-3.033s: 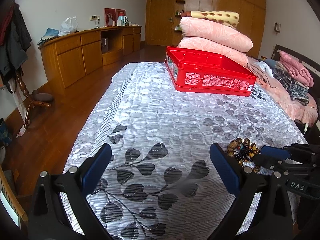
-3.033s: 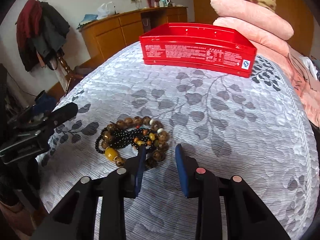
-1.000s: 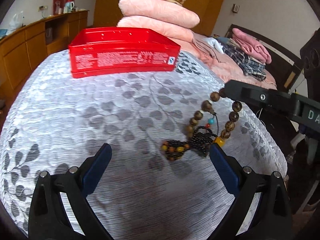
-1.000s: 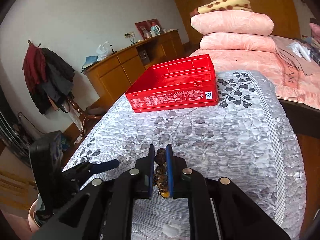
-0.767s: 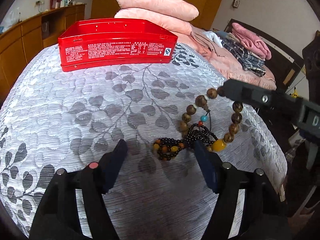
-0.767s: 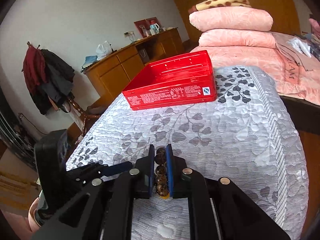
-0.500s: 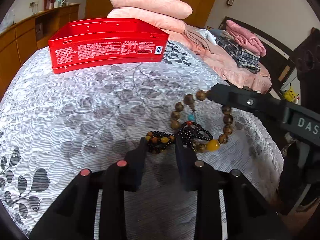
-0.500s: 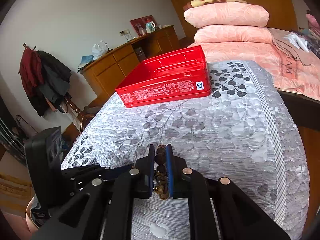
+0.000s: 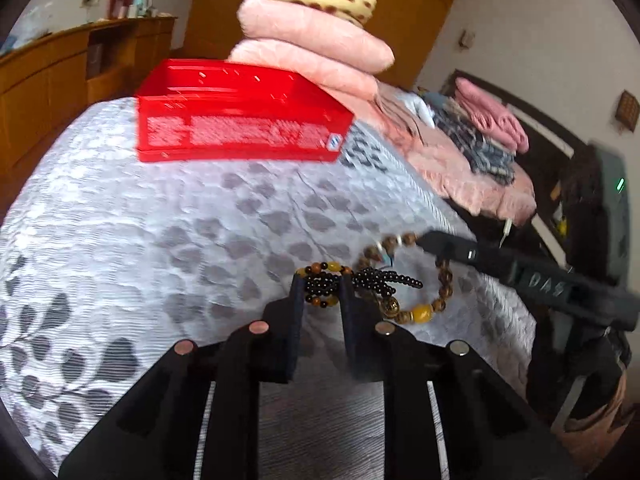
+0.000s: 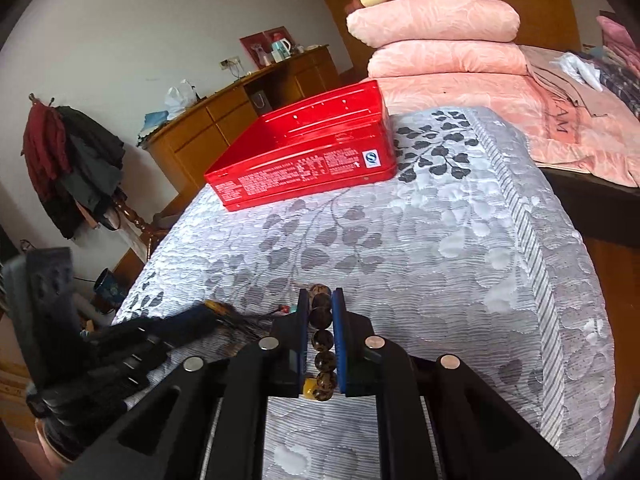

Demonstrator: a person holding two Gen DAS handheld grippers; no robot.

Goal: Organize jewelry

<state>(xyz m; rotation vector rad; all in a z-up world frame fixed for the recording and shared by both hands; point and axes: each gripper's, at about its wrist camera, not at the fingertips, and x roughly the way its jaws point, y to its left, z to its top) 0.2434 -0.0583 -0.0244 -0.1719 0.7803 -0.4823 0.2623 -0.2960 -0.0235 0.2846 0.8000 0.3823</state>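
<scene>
Left tongs (image 9: pixel 322 294) closed on black bracelet (image 9: pixel 360 282) | right tongs (image 10: pixel 320 322) grip wooden beads (image 10: pixel 322 338)

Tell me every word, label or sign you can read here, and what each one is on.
"DAS": on the side of the right gripper, blurred.
"AM": the end of a word on the pink blanket; the rest is hidden.
White print and a small blue-and-white logo on the red box: too small to read.
</scene>
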